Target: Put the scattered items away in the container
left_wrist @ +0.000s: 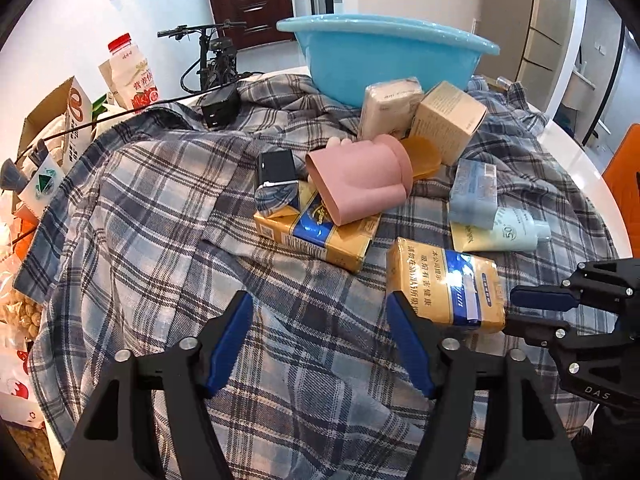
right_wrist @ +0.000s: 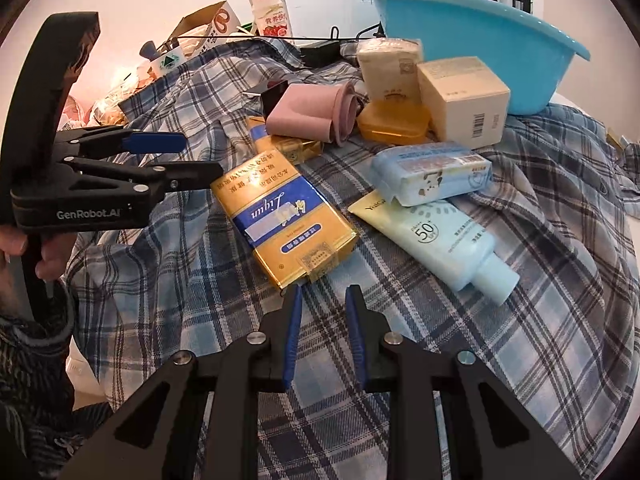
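Observation:
A blue basin [left_wrist: 384,52] [right_wrist: 480,40] stands at the back of the plaid-covered table. My left gripper [left_wrist: 318,304] [right_wrist: 200,156] is open over bare cloth, just left of a gold carton [left_wrist: 444,288] [right_wrist: 284,224]. My right gripper [right_wrist: 324,292] [left_wrist: 510,311] is shut and holds nothing, its tips just short of that carton's near end. A pink cup [left_wrist: 360,176] lies tipped on a second gold carton [left_wrist: 316,232]. A sunscreen tube [right_wrist: 448,240] lies under a blue wipes pack [right_wrist: 432,172]. A beige box [right_wrist: 464,100], tissue pack [right_wrist: 388,68] and orange case [right_wrist: 392,122] sit before the basin.
A plaid cloth [left_wrist: 160,240] covers the round table. A milk bottle [left_wrist: 134,76], an opened cardboard box [left_wrist: 60,120] and snack bags crowd the left edge. A black charger [left_wrist: 220,108] with its cable lies at the back. An orange chair [left_wrist: 624,184] stands on the right.

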{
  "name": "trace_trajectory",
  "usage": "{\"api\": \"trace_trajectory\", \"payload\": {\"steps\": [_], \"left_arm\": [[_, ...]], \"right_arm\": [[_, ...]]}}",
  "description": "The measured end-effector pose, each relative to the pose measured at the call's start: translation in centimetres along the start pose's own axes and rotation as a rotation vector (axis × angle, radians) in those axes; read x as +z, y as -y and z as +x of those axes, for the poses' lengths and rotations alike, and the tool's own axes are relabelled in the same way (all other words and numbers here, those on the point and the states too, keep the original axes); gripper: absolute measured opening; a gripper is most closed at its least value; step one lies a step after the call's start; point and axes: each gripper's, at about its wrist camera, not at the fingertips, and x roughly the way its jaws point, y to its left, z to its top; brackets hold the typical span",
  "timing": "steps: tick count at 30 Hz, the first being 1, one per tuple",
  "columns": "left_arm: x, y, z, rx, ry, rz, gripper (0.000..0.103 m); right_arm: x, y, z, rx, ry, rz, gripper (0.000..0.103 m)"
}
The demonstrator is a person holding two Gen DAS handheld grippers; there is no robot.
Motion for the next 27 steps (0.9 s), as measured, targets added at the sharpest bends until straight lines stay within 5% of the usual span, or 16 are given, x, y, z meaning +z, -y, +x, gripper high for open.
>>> {"api": "trace_trajectory", "payload": {"steps": [5,11,18,27], "left_arm": [[0.2,0.1,-0.3,0.027,0.011,0.006,0.088],[0.0,0.0,-0.4,0.034,0.007,-0.002,0.088],[0.1,2.2,-0.1,-0.132,-0.028,-0.007,0.088],[0.3,6.6,1.7,-0.18,-0.071,0.033,0.088]], "right_arm": [[-0.1,0.6,-0.4,0.001,0.008,0.018,0.022],[0.0,0.1,-0.2,0.008,0.004,0.009,0.022],[0.1,1.4,-0.9,-0.033,0.022,0.049,0.023],[-0.5,3.6,-1.6,-0.064,0.033,0.102,0.026]]}}
